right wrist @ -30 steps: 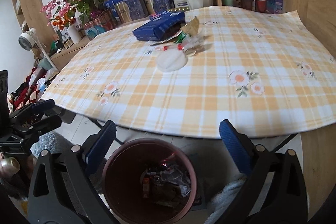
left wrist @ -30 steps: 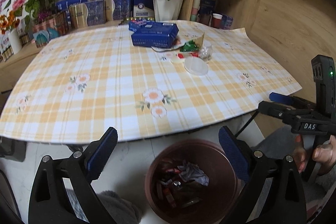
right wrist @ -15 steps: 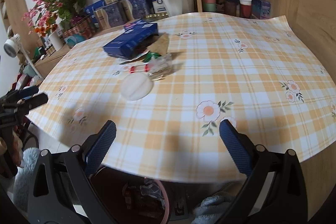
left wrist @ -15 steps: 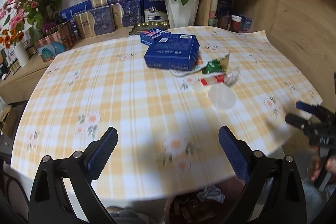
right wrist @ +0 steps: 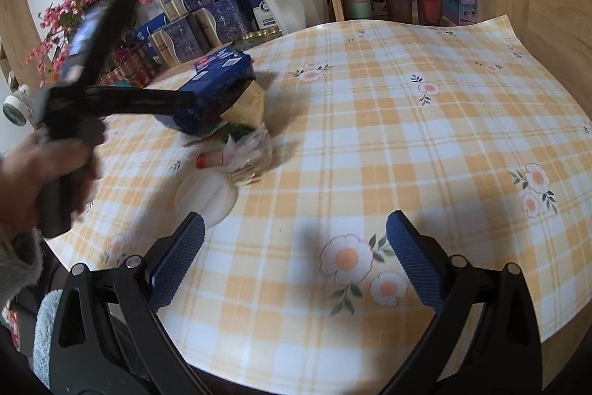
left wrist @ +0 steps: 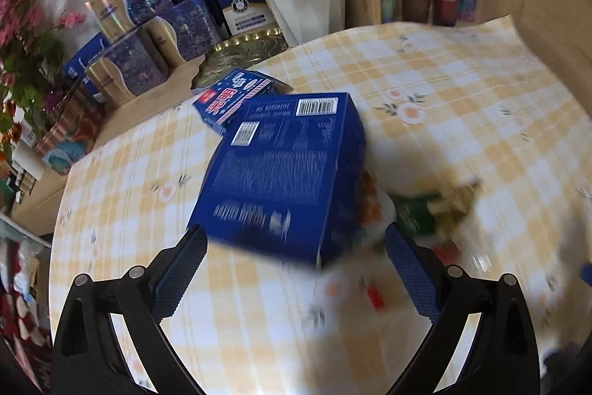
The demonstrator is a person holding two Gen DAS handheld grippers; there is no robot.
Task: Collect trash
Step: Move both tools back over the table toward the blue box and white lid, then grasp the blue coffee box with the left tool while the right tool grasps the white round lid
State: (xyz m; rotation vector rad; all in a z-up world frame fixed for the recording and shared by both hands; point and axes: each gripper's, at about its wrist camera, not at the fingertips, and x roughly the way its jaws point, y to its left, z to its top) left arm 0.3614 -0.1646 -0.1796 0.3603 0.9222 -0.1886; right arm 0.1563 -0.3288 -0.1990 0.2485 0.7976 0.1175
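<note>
I have the left hand-held gripper (left wrist: 296, 258) spread open at the blue box (left wrist: 285, 173) on the desk (right wrist: 407, 136); right of that box wrappers (right wrist: 248, 154) and a white lid (right wrist: 207, 198) remain uncollected; my right hand-held gripper (right wrist: 296, 261) hovers open, empty.

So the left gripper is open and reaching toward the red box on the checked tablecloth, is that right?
Not quite: the box is blue, not red, as the left wrist view shows. The rest holds: the left gripper is open, its fingers spread just short of the box's near end, over the checked tablecloth.
</note>
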